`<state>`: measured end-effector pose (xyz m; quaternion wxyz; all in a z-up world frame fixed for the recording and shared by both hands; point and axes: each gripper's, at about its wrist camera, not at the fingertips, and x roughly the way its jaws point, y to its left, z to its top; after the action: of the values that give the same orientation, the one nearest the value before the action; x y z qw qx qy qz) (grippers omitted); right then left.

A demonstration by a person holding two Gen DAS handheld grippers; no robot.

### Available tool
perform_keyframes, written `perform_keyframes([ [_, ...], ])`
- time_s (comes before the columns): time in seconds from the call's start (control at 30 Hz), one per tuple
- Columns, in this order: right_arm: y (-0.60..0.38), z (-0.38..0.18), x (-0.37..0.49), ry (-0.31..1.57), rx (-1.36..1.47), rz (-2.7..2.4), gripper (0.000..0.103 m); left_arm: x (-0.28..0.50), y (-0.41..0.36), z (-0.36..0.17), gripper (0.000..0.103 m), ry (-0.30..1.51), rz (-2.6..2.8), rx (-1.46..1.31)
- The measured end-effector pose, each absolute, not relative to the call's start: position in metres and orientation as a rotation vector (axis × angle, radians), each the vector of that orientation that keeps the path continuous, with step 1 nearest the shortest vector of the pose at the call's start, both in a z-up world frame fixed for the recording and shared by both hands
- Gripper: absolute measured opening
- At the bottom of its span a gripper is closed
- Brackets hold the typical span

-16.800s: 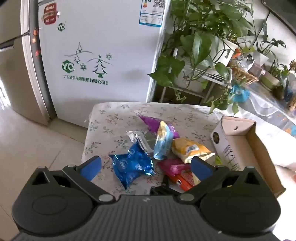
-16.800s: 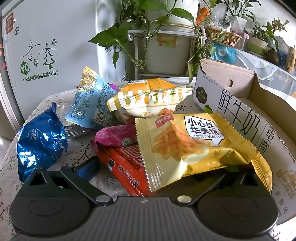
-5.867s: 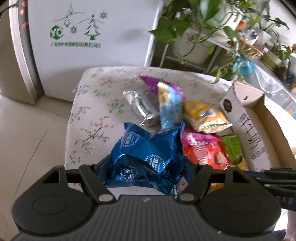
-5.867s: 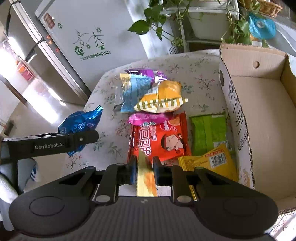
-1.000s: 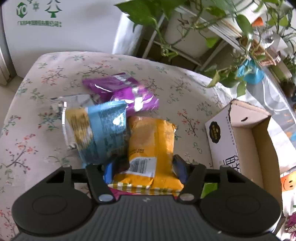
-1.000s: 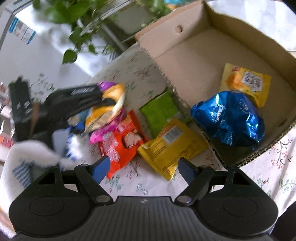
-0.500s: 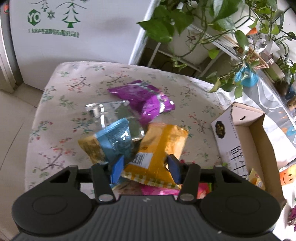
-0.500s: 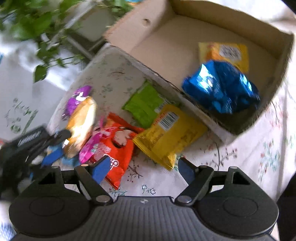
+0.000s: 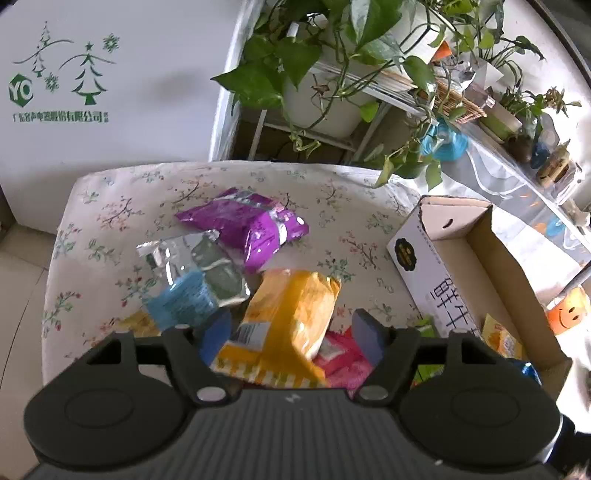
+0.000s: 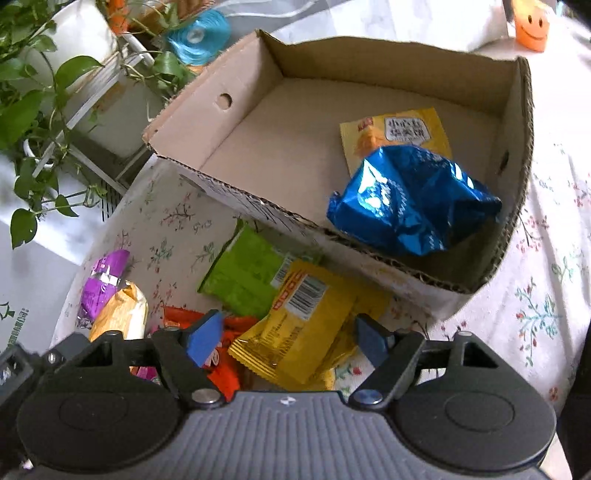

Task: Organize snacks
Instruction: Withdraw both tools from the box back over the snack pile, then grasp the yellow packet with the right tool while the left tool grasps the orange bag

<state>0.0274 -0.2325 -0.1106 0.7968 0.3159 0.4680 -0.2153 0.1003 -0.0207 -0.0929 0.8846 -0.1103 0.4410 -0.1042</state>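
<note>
My left gripper [image 9: 290, 334] hangs over the snack pile with its jaws opening. An orange-yellow packet [image 9: 291, 321] sits between the blue pads, which stand clear of it. Around it lie a purple packet [image 9: 247, 225], a silver one [image 9: 192, 258], a light blue one [image 9: 181, 302] and a pink one [image 9: 343, 358]. My right gripper [image 10: 288, 339] is low over a yellow barcode packet [image 10: 295, 325], jaws closing, pads not touching it. The cardboard box [image 10: 207, 110] holds a blue foil bag [image 10: 410, 199] and a yellow waffle packet [image 10: 399, 129].
A green packet [image 10: 247, 273] and a red one [image 10: 221, 365] lie against the box's near wall. Potted plants [image 9: 332, 74] on a rack stand behind the floral table [image 9: 110, 206], with a white fridge [image 9: 92, 92] beyond its far left. An orange smiley object [image 10: 530, 24] sits past the box.
The left jaws, shut on the orange-yellow packet half a second ago, have spread off it. The right gripper has sunk and rolled towards the yellow barcode packet, its jaws narrowing.
</note>
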Motion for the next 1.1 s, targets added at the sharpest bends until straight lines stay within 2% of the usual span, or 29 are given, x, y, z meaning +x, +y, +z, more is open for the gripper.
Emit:
perform_keyframes([
  [0.13,-0.232,-0.11,0.025,0.993,0.632,-0.422,0.063,0.112,-0.029,-0.106,0.078,0.946,-0.185,-0.226],
  [0.23,-0.23,-0.107,0.024,0.992,0.601,-0.368,0.057,0.119,-0.03,-0.117,0.075,0.976,-0.147,-0.252],
  [0.27,-0.23,-0.106,0.024,0.996,0.596,-0.351,0.056,0.12,-0.03,-0.119,0.071,0.978,-0.142,-0.254],
  [0.3,-0.23,-0.106,0.024,1.002,0.588,-0.331,0.055,0.12,-0.031,-0.121,0.06,0.984,-0.14,-0.242],
  [0.47,-0.228,-0.102,0.027,1.034,0.551,-0.208,0.051,0.114,-0.031,-0.122,0.047,1.002,-0.142,-0.203],
  [0.7,-0.225,-0.1,0.032,1.082,0.513,-0.035,0.045,0.091,-0.014,-0.113,0.044,1.021,-0.132,-0.169],
  [0.83,-0.22,-0.1,0.03,1.104,0.464,0.037,0.045,0.074,-0.004,-0.108,0.044,1.047,-0.155,-0.175],
  [0.97,-0.224,-0.108,0.034,1.154,0.499,0.011,0.053,0.067,0.001,-0.111,0.046,1.044,-0.158,-0.186],
  [1.1,-0.224,-0.114,0.037,1.169,0.566,-0.033,0.065,0.075,0.0,-0.116,0.061,1.032,-0.158,-0.214],
])
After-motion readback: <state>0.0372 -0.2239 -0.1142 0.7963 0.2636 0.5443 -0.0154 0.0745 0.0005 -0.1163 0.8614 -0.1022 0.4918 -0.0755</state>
